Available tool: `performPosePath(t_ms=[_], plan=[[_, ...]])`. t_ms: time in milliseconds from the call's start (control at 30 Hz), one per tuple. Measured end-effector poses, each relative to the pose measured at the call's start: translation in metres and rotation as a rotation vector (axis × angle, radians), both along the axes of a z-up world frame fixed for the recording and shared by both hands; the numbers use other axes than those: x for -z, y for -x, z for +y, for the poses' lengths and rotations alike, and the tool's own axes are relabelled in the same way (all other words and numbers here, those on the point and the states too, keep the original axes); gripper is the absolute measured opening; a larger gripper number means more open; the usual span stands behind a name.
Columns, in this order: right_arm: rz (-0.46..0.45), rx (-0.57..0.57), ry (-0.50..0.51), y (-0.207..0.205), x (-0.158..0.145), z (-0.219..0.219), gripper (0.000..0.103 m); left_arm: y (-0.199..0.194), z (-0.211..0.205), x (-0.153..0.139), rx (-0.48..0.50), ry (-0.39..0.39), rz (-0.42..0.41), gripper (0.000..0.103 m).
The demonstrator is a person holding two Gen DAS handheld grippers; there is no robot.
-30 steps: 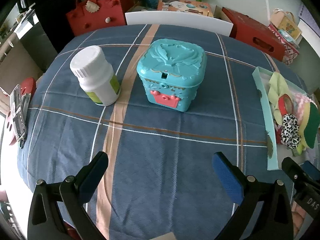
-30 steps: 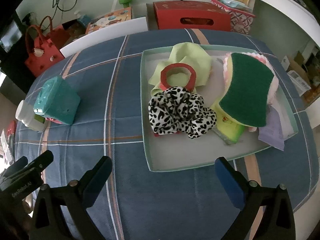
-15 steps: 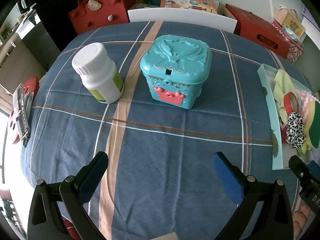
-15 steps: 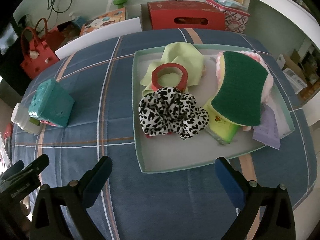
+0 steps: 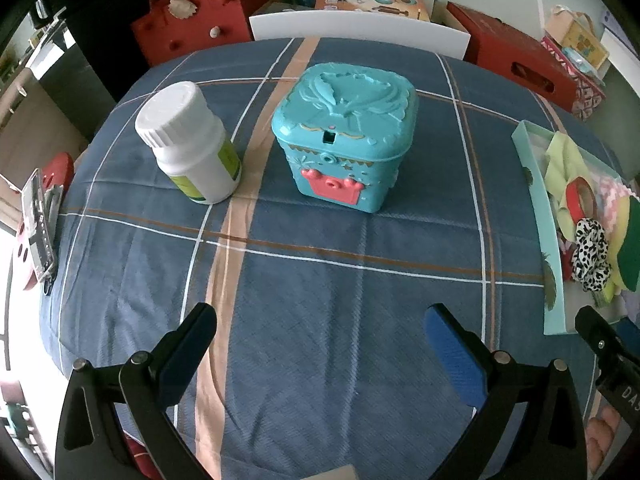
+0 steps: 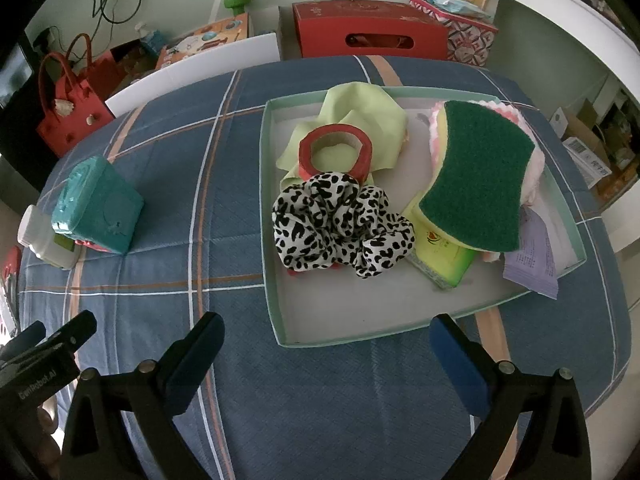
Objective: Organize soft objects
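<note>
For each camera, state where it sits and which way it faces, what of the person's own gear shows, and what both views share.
Left wrist: sits on the left gripper, looking forward and down over the tablecloth at the teal box and white bottle; its own open fingers show, and the other gripper's tip at the right edge.
Right wrist: sits on the right gripper, facing the tray with the leopard scrunchie and green sponge; its open fingers show, and the other gripper at the lower left.
Shared: box, bottle, tray, scrunchie.
</note>
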State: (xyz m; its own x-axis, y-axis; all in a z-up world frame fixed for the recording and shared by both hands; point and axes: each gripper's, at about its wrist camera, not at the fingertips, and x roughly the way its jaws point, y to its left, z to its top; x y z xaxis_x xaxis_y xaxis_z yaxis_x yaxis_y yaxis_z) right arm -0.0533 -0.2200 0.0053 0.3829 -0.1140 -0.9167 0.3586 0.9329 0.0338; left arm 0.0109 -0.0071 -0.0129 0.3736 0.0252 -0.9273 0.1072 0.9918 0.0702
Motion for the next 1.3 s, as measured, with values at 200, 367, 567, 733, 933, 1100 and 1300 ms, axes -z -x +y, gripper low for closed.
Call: performPosePath(t_ms=[200, 367, 567, 733, 933, 1100, 1300], plan=[[0.003, -0.002, 0.002, -0.0004, 0.0007, 0.0007, 0.103, 0.0, -0.001, 0.0008, 0.001, -0.014, 0.006, 0.103], [0.003, -0.002, 0.002, -0.0003, 0.0021, -0.0004, 0.103, -0.0001, -0.0004, 0.0012, 0.002, -0.011, 0.009, 0.103], [0.002, 0.012, 0.005, -0.0003, 0.0018, -0.0025, 0.103, -0.0008, -0.0002, 0.0023, 0.003, -0.009, 0.016, 0.103], [0.001, 0.03, 0.01, 0.0009, 0.0016, -0.0057, 0.103, -0.0029, 0.0013, 0.0047, 0.003, -0.005, 0.025, 0.103], [0.007, 0.038, 0.013, 0.0005, 0.0024, -0.0078, 0.103, -0.004, 0.0042, 0.0041, -0.004, 0.004, 0.027, 0.103], [0.009, 0.038, 0.015, 0.0006, 0.0028, -0.0076, 0.103, -0.0045, 0.005, 0.0047, -0.009, 0.008, 0.03, 0.103], [0.01, 0.038, 0.015, 0.0004, 0.0034, -0.0077, 0.103, -0.0047, 0.0051, 0.0038, -0.009, 0.011, 0.023, 0.103]])
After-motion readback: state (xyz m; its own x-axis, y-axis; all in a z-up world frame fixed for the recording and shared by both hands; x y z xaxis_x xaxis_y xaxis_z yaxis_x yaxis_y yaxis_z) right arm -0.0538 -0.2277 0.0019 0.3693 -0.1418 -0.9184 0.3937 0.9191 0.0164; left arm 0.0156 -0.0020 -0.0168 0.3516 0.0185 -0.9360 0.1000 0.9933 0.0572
